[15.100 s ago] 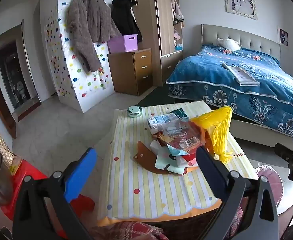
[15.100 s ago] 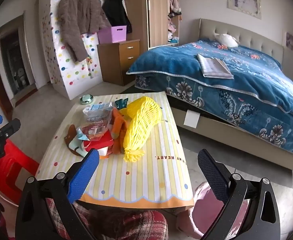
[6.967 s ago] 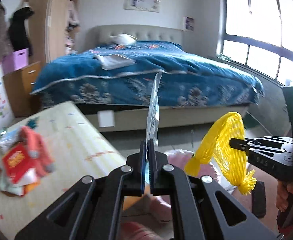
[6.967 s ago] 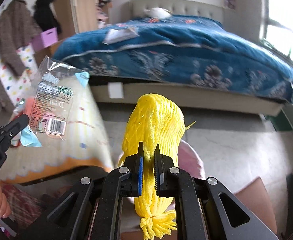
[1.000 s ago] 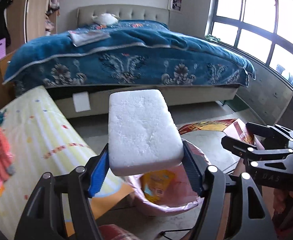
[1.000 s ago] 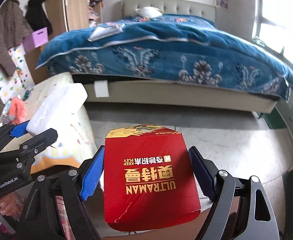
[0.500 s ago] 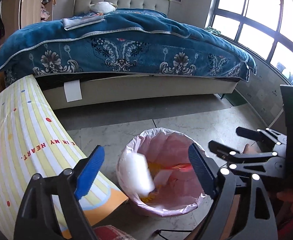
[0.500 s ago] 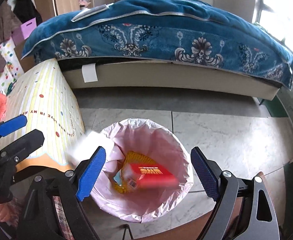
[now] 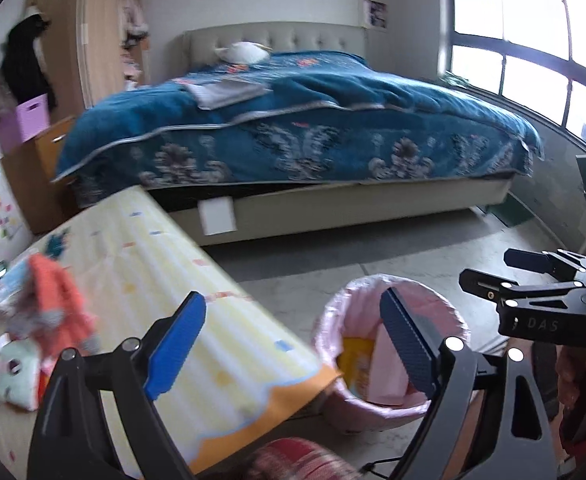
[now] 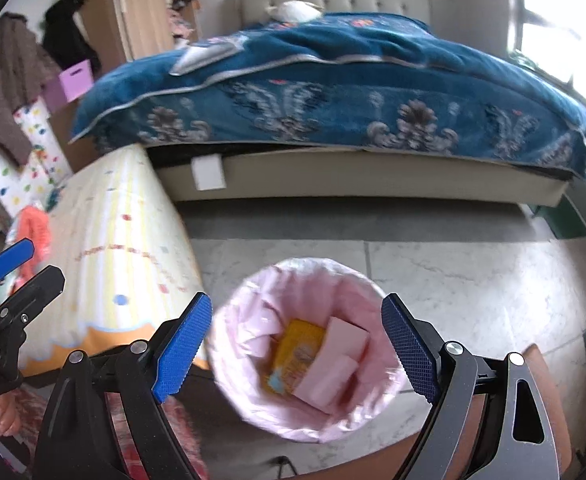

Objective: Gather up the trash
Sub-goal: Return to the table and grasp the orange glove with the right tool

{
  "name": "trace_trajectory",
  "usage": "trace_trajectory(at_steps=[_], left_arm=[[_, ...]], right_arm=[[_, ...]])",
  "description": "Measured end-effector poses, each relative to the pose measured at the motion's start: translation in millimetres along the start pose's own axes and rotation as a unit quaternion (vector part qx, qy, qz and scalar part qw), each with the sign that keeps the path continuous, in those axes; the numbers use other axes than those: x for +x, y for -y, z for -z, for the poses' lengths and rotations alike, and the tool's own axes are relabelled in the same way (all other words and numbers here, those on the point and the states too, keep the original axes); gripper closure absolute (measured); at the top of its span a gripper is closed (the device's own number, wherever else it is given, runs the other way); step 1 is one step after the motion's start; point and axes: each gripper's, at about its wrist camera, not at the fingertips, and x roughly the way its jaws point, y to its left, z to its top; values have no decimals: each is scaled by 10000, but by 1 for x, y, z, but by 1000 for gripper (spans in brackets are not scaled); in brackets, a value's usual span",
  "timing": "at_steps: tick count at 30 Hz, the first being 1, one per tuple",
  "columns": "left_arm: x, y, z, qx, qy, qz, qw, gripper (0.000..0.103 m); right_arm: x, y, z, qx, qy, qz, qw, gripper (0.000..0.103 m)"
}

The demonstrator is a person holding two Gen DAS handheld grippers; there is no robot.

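A trash bin with a pink liner (image 10: 249, 292) stands on the floor beside the low table; it also shows in the left wrist view (image 9: 433, 296). Inside lie a white foam block (image 10: 345, 340) and a yellow packet (image 10: 297, 348). My right gripper (image 10: 297, 348) is open and empty, right above the bin. My left gripper (image 9: 293, 348) is open and empty, over the table's near corner, left of the bin. More trash (image 9: 49, 312), with an orange piece and pale wrappers, lies on the table's far left.
The low table has a yellow striped cloth (image 9: 197, 296). A bed with a blue cover (image 9: 313, 128) stands behind, across a strip of stone floor (image 10: 473, 272). A wardrobe and a drawer chest (image 9: 49, 160) stand at the back left. Windows are at the right.
Both grippers are empty after dropping the foam block and the red packet into the bin. Both views have swung left towards the table, with motion blur.
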Motion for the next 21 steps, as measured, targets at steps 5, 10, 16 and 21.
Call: trace_trajectory(at_steps=[5, 10, 16, 21], left_arm=[[-32, -47, 11, -297, 134, -564, 9979, 16], [-68, -101, 28, -689, 215, -1104, 9913, 16], [-98, -155, 50, -1056, 208, -1767, 9784, 10], [-119, -199, 73, -1343, 172, -2168, 9668, 10]], right_arm=[[-6, -52, -4, -447, 44, -411, 9981, 18], [-9, -102, -5, -831, 64, -723, 9939, 18], [-11, -170, -4, -1332, 46, -1082, 9852, 21], [-9, -223, -3, -1719, 28, -1343, 9759, 28]])
